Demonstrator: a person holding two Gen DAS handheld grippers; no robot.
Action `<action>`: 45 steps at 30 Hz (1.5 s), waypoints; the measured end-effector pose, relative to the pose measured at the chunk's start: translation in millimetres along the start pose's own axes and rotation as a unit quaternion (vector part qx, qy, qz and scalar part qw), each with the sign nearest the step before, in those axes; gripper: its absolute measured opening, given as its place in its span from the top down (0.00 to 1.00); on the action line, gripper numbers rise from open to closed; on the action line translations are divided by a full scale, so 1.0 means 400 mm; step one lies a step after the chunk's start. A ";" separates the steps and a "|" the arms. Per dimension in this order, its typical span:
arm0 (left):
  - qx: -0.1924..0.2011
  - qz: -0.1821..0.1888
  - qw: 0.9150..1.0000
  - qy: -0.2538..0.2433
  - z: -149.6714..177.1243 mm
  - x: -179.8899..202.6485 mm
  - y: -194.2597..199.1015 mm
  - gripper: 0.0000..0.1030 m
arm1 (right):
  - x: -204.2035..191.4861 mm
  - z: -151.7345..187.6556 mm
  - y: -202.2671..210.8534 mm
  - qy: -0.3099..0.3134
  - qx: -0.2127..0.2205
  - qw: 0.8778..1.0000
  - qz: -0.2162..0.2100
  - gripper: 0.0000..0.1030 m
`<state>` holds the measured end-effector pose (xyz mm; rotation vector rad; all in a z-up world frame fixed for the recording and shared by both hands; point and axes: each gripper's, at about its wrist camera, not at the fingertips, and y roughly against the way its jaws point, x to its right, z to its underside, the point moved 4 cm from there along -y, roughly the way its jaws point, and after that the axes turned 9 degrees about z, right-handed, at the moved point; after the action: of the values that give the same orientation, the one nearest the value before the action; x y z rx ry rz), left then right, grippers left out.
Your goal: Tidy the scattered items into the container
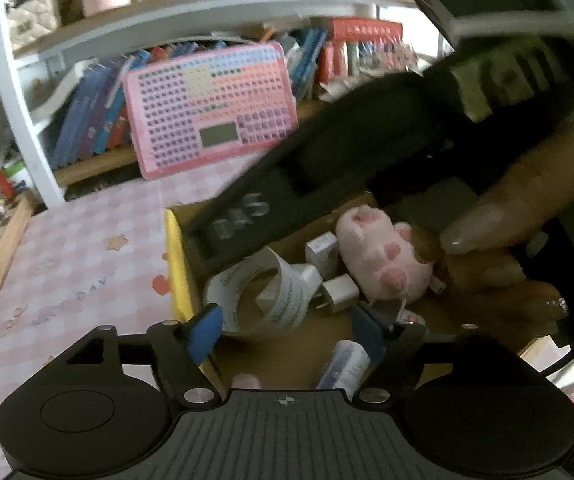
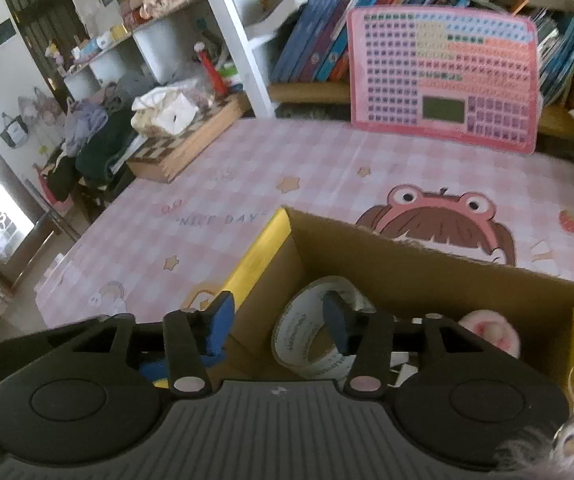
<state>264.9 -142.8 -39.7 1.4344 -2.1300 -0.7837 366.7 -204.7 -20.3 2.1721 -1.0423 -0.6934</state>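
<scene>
Left wrist view only: white charger plug (image 1: 341, 293), two small white boxes (image 1: 322, 254), and a hand (image 1: 527, 216) with the right gripper's black body crossing above. Common to both: one cardboard box (image 2: 407, 264), one tape roll (image 2: 311, 328), one pink plush paw (image 2: 491, 330). Left gripper (image 1: 287, 330) and right gripper (image 2: 281, 320) spread wide, holding nothing, above the box with the tape roll between and just beyond the fingertips.

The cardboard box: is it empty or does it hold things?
It holds things. Inside the cardboard box lie a tape roll, a pink plush and a white charger.
</scene>
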 end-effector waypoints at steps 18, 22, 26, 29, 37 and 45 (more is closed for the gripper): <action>0.084 -0.055 0.993 0.069 0.039 -0.064 0.191 0.17 | 0.018 0.074 0.172 -0.011 0.071 0.995 0.075 0.40; 0.121 -0.062 0.987 0.080 0.055 -0.068 0.239 0.11 | 0.013 0.102 0.212 -0.018 0.096 0.989 0.109 0.33; 0.135 -0.063 0.986 0.078 0.075 -0.070 0.274 0.10 | -0.011 0.143 0.247 -0.021 0.119 0.982 0.145 0.29; 0.138 -0.066 0.985 0.081 0.101 -0.073 0.298 0.09 | -0.040 0.180 0.265 -0.019 0.128 0.978 0.165 0.24; 0.143 -0.085 0.983 0.079 0.184 -0.079 0.373 0.04 | -0.134 0.285 0.290 -0.035 0.132 0.971 0.196 0.18; 0.149 -0.105 0.979 0.087 0.288 -0.079 0.459 0.00 | -0.232 0.389 0.323 -0.048 0.123 0.968 0.214 0.16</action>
<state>77.8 -35.2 -2.1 1.8334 -2.0449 -0.4006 147.3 -240.5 -13.8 2.0219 -1.6587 -0.4903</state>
